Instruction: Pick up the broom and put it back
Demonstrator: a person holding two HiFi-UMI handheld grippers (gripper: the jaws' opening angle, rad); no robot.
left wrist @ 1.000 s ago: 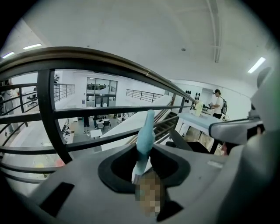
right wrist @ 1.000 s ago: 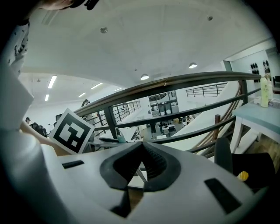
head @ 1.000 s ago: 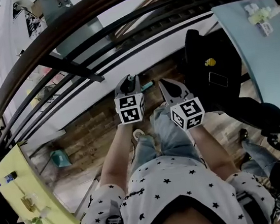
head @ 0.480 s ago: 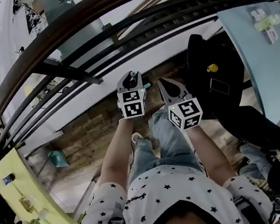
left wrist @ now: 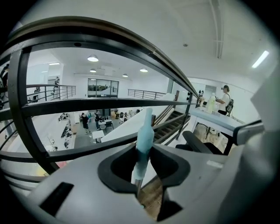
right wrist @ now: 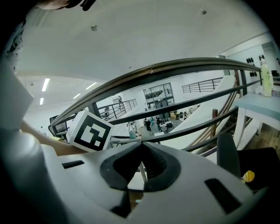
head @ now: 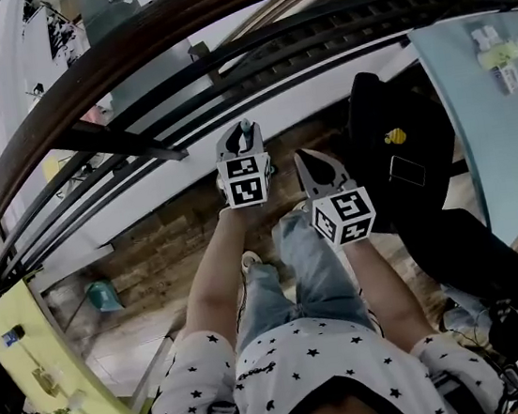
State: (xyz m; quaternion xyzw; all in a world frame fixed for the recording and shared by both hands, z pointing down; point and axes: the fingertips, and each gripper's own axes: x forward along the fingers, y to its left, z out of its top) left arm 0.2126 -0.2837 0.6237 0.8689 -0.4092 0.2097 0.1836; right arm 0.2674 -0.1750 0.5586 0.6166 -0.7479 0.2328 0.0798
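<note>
My left gripper (head: 239,139) is shut on the broom handle (head: 246,127), a light teal grip on a thin metal pole. In the left gripper view the broom handle (left wrist: 144,131) stands upright between the jaws of the left gripper (left wrist: 143,149), rising past the tips. The broom's lower part is hidden under the gripper. My right gripper (head: 308,159) hangs just right of it, level with it. In the right gripper view the jaw tips of the right gripper (right wrist: 141,143) meet. A thin pole (right wrist: 142,173) shows through the gap behind them; I cannot tell if it touches.
A dark railing (head: 127,67) curves across in front, with a lower floor beyond it. A black chair (head: 393,146) stands to the right by a pale blue table (head: 485,124) with bottles. A yellow table (head: 32,354) and a teal object (head: 107,292) are at left.
Both grippers have drifted toward the railing, the left one more. The broom handle stays in the left gripper's jaws.
</note>
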